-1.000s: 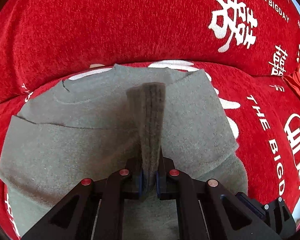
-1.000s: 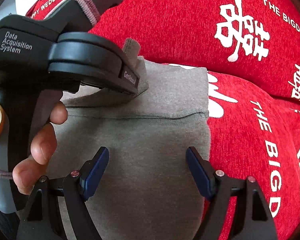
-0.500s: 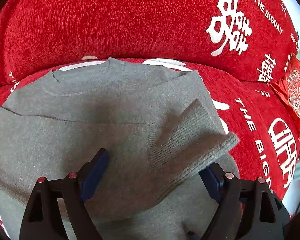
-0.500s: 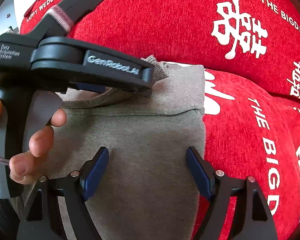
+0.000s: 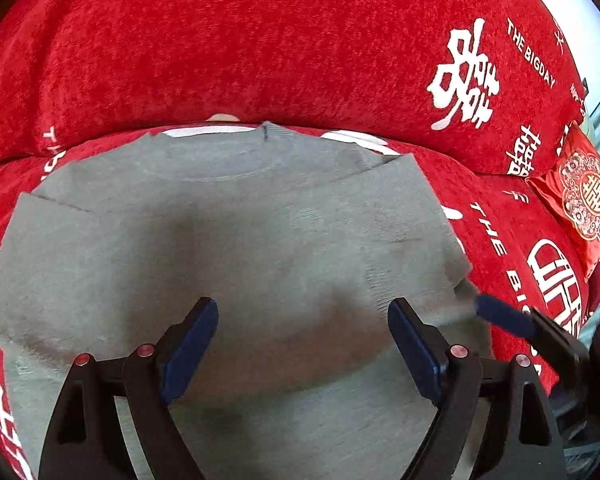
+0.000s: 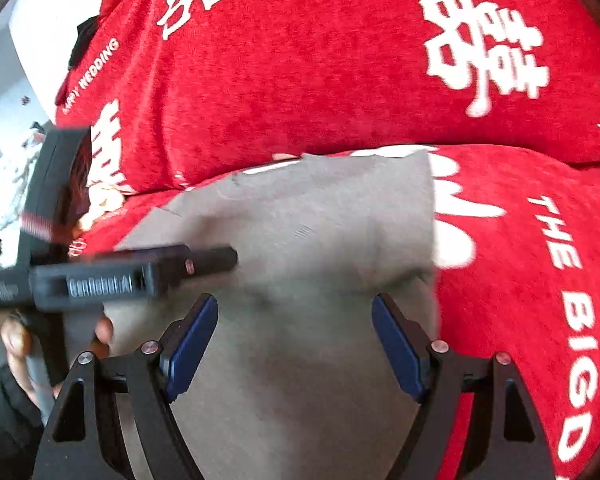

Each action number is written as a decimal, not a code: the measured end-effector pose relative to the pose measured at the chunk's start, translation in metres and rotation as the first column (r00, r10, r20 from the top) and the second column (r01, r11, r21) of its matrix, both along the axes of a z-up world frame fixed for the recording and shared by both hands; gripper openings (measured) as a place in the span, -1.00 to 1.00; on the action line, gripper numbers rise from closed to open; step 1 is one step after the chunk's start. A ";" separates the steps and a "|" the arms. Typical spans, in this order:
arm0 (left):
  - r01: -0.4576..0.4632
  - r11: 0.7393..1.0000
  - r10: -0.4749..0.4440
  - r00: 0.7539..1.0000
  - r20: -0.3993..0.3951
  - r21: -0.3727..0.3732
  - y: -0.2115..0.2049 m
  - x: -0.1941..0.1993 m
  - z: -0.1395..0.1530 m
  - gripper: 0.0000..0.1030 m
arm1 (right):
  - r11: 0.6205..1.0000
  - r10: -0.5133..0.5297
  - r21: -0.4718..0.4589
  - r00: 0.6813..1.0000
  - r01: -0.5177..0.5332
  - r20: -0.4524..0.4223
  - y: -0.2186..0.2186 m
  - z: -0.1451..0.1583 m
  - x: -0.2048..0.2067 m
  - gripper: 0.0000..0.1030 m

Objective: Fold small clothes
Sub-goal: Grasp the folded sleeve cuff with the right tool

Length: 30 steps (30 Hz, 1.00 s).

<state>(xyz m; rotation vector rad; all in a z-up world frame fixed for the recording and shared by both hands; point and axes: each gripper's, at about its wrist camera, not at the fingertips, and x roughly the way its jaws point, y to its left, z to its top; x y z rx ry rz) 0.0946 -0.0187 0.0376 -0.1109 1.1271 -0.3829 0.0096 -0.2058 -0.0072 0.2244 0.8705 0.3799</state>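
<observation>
Since a second ago, left tool (image 5: 302,346) lets go of the sleeve: it was pinched upright between the pads, now jaws stand wide with nothing between them. Sleeve (image 5: 380,240) lies dropped flat across the sweater (image 5: 204,232) body, cuff end at about 4 o'clock of the garment in the left wrist view. Left tool has also slid back toward the hem side; in the right wrist view its blurred body (image 6: 112,280) sits at 9 o'clock, the hand (image 6: 16,340) on its grip below it.

Right tool (image 6: 294,348) is wide too, empty, hovering over the sweater's right part, same opening as before. One of its blue pads (image 5: 500,316) pokes in at 4 o'clock in the left wrist view, near the cuff; touching or not, cannot tell, it's blurred.

Sweater lies face down or face up, cannot tell, neckline (image 5: 236,168) at 12 o'clock, against the back cushion (image 5: 240,48) of the red sofa (image 5: 512,240). Left edge at 9 o'clock also looks turned in, a fold line shows near the shoulder. Right edge in the right wrist view runs straight down, so the side reads as already folded.

Meaning for task: judged, the sleeve fold is done and released, both sides seem in. Likely next is the bottom-to-top fold, needing both tools at the hem, which is out of view below the fingers. Risk: loose cuff may slip off when the body is lifted. A red pouch (image 5: 588,200) sits at 3 o'clock, well apart, not involved.
</observation>
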 end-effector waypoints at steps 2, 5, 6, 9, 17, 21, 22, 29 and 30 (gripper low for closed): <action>-0.023 1.000 0.023 1.000 0.004 0.013 0.010 -0.002 -0.001 0.70 | 1.000 -0.008 0.009 1.000 0.008 -0.022 0.007 -0.001 0.011 0.60; -0.052 0.997 0.050 0.998 0.026 0.060 0.022 -0.005 -0.001 0.70 | 0.999 -0.029 0.017 0.998 0.030 -0.064 0.008 -0.006 0.025 0.60; -0.059 0.995 0.056 0.998 0.036 0.077 0.026 -0.006 -0.001 0.70 | 0.999 -0.040 0.015 0.996 0.041 -0.076 0.007 -0.008 0.027 0.60; -0.084 0.990 0.077 0.995 0.062 0.113 0.038 -0.007 0.000 0.70 | 0.996 -0.091 -0.004 0.995 0.090 -0.048 0.000 -0.004 0.027 0.60; -0.100 0.985 0.093 0.994 0.057 0.139 0.048 -0.005 -0.015 0.70 | 0.991 -0.079 -0.115 0.995 0.071 -0.066 0.017 -0.011 0.056 0.34; -0.089 0.983 0.078 0.994 0.070 0.160 0.047 -0.007 -0.014 0.70 | 0.991 -0.056 -0.124 0.995 0.045 -0.086 0.020 -0.016 0.063 -0.81; -0.091 0.983 0.080 0.994 0.072 0.162 0.048 -0.007 -0.014 0.70 | 0.993 -0.048 -0.115 0.995 0.038 -0.087 0.021 -0.015 0.062 -0.81; -0.127 0.979 0.117 0.990 0.075 0.161 0.059 -0.005 -0.012 0.70 | 0.986 -0.081 -0.144 0.995 0.089 0.061 0.019 0.020 0.052 -0.84; -0.128 0.978 0.117 0.990 0.073 0.164 0.059 -0.004 -0.013 0.70 | 0.986 -0.081 -0.143 0.995 0.088 0.052 0.018 0.019 0.054 -0.83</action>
